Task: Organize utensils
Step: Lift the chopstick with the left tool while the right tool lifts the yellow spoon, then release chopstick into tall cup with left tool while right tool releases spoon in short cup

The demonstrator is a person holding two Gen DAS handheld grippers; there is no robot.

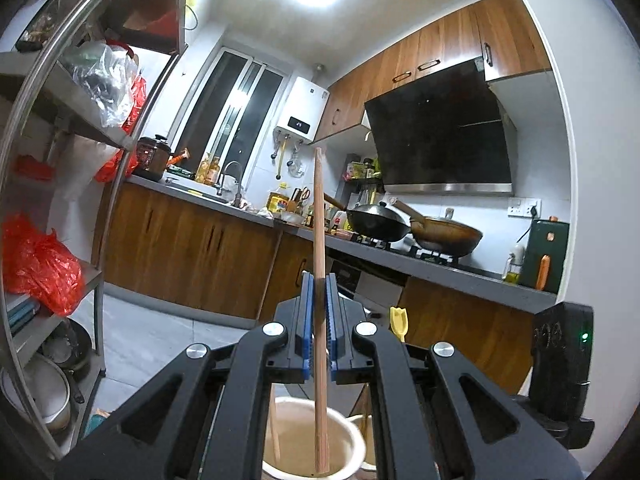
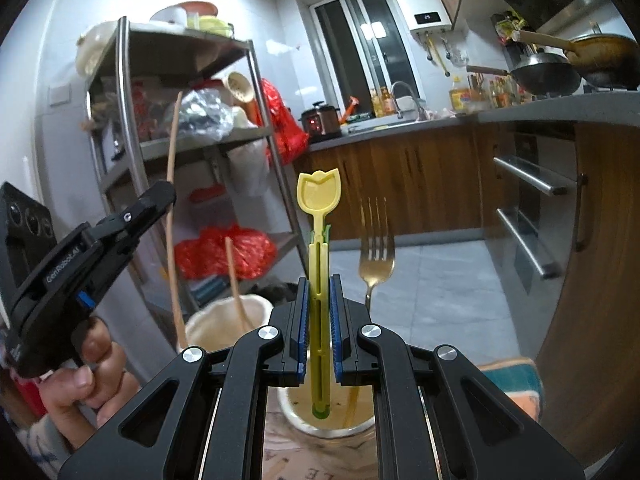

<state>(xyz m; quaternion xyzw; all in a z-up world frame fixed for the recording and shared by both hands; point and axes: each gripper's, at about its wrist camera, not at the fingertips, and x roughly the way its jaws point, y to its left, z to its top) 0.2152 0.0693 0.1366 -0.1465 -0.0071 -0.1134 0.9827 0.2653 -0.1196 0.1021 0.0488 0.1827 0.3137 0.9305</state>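
- Left gripper (image 1: 319, 312) is clamping tight on a wooden chopstick (image 1: 319, 216), standing almost upright, its bottom end dipping into the cream cup (image 1: 352, 436) at 6 o'clock, where a second chopstick (image 1: 274, 436) is leaning.
- Right gripper (image 2: 319, 312) is pinching a yellow plastic spoon (image 2: 319, 196), bowl up at 12, its tip sitting in another cup (image 2: 294, 412).
- A metal fork (image 2: 374, 256) is standing in that cup too, at about 1 o'clock.

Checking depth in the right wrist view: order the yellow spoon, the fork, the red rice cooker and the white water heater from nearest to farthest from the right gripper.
1. Yellow spoon, between the right gripper's pads.
2. Fork, just right, standing in the cup.
3. Red rice cooker, on the far counter.
4. White water heater, high on the back wall.
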